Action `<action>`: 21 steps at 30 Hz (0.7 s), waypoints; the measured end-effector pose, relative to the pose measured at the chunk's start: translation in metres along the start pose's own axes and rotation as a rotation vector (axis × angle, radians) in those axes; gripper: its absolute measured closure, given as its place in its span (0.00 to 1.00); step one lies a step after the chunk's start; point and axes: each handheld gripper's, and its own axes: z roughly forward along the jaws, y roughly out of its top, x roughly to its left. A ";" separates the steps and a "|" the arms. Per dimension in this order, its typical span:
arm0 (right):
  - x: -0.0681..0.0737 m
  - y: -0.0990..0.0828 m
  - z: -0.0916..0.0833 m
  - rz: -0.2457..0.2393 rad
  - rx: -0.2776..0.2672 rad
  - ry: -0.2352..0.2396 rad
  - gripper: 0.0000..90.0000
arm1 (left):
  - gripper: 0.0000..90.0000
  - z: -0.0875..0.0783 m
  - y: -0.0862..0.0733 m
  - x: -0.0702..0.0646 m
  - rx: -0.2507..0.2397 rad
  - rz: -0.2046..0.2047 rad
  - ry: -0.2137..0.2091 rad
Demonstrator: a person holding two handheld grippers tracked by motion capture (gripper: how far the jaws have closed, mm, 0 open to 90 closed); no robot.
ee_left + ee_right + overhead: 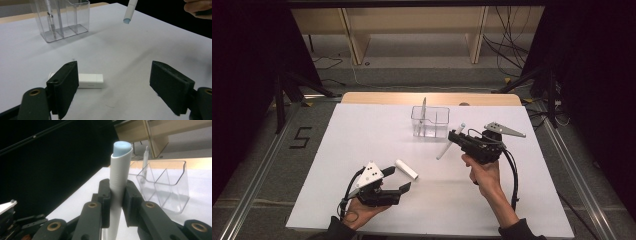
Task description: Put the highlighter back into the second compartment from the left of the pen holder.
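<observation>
The right gripper (455,134) is pinching a white pen (119,192) with a pale blue end, its jaws pressed on the barrel near the middle. In the high view the pen (450,144) hangs tilted just to the right of the clear organizer (430,121), the landmark at the far middle of the white table (362,130), with its lower end slanting toward the person. One slim silver pen (423,111) already stands in the organizer's left compartment; the other compartments look free.

The left gripper (396,181) sits well short of the organizer, on the person's side and to its left, its jaws spread wide with nothing between them. A short white cap (91,80) lies on the table just beyond its left jaw, between that gripper and the organizer.

My guess is that the pen is bound for the organizer. To do it well, the right hand should bring the pen closer to upright first, carry it above the rim of a free compartment, and let the lower tip pass inside the wall before loosening the jaws. The clear walls look light, so a knock from the side could tip or slide it; coming straight down is safer. Keep clear of the silver pen.
</observation>
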 end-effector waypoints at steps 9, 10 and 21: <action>-0.008 0.019 0.020 -0.007 -0.017 -0.035 0.88 | 0.25 -0.006 -0.002 0.005 -0.008 -0.009 0.009; -0.009 0.021 0.022 -0.005 -0.017 -0.040 0.88 | 0.25 -0.006 -0.002 0.006 -0.008 -0.014 0.010; -0.023 0.049 0.050 0.001 -0.032 -0.117 0.87 | 0.23 -0.011 -0.006 0.012 -0.012 -0.038 0.023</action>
